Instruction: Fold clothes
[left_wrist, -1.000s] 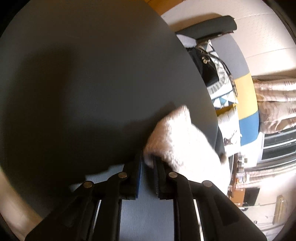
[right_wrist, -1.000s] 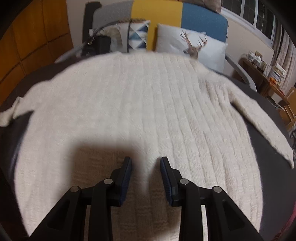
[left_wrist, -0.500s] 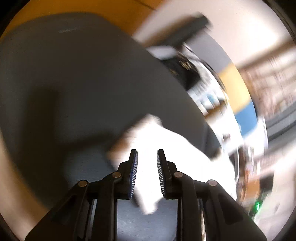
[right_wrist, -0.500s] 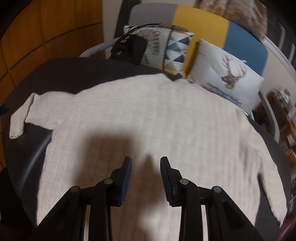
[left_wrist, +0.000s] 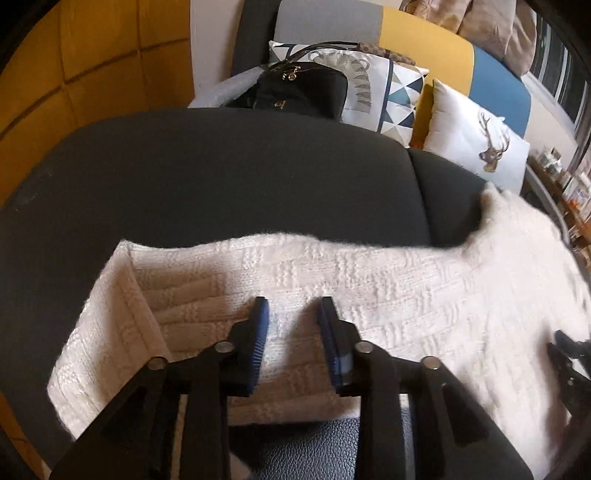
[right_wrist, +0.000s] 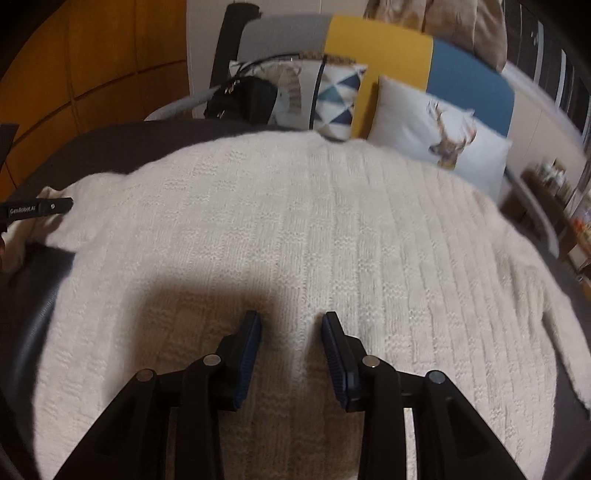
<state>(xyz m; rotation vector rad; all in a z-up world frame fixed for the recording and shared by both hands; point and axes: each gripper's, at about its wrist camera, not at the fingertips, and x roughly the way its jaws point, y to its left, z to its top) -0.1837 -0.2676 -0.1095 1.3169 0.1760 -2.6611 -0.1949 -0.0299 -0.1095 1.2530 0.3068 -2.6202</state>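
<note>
— Left wrist view: where is the sweater (left_wrist: 369, 280)?
— Its sleeve lies across the lower half of the frame on the dark counter (left_wrist: 221, 177), under the left claw (left_wrist: 291, 314), whose jaws are opening with nothing pinched.
— And the right wrist view?
— The sweater body fills the centre; the right claw (right_wrist: 291, 325) is spreading, empty, above it.

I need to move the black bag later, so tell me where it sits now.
The black bag sits beyond the dark surface, top centre in the left wrist view, leaning against the triangle-pattern pillow.
</note>
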